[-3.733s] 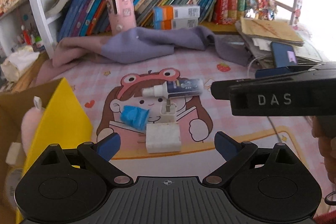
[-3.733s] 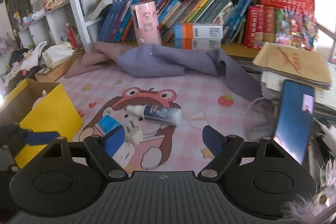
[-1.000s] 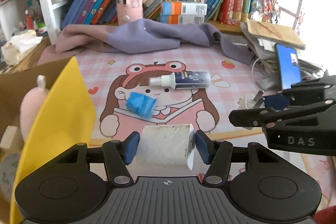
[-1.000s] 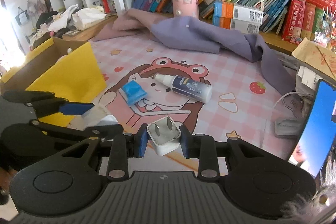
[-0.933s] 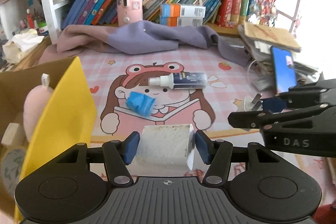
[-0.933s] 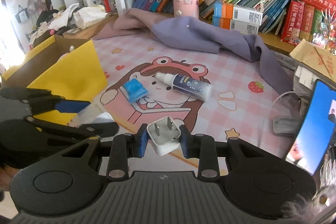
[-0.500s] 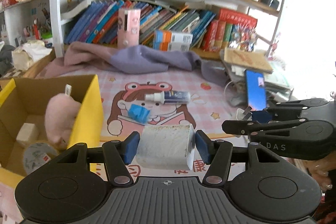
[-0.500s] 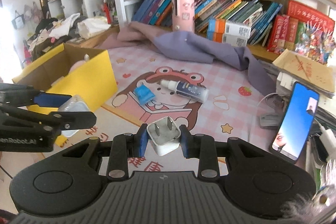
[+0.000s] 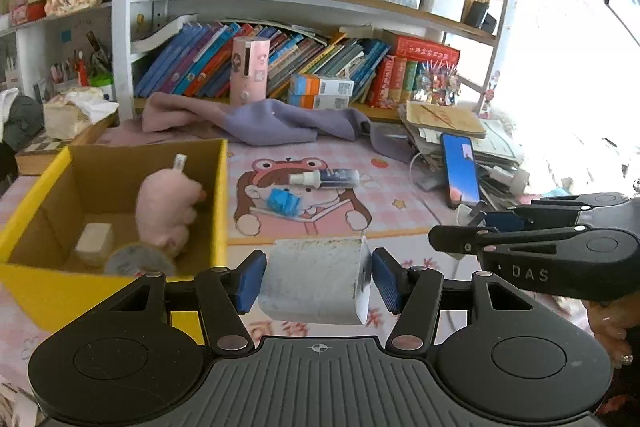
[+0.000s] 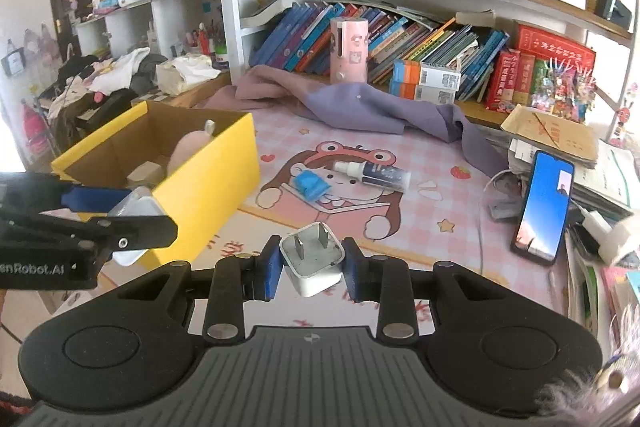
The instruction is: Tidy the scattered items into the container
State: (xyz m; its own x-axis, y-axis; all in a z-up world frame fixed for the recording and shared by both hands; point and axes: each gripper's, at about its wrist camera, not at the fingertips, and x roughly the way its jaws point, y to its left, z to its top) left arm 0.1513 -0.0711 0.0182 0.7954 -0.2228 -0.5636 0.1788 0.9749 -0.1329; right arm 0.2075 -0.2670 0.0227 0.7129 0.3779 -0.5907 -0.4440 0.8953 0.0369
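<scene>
My left gripper (image 9: 316,279) is shut on a white rectangular block (image 9: 316,281) and holds it in the air, just right of the open yellow cardboard box (image 9: 218,187). The box holds a pink plush toy (image 9: 164,207), a small white block and a round item. My right gripper (image 10: 310,263) is shut on a white plug adapter (image 10: 312,261), raised above the pink cartoon mat. A white and dark blue spray bottle (image 9: 330,178) and a blue packet (image 9: 283,202) lie on the mat. The yellow box (image 10: 208,179) stands to the left in the right wrist view.
A purple cloth (image 9: 276,123) lies at the back of the desk below shelves of books. A phone (image 10: 544,203) with a blue screen leans on a stack of papers at the right. A pink cylinder (image 10: 348,49) stands by the books.
Both grippers have risen and drawn back from the mat with the block and adapter, so the inside of the yellow box now shows. Since 3.7 s ago both shut on these items.
</scene>
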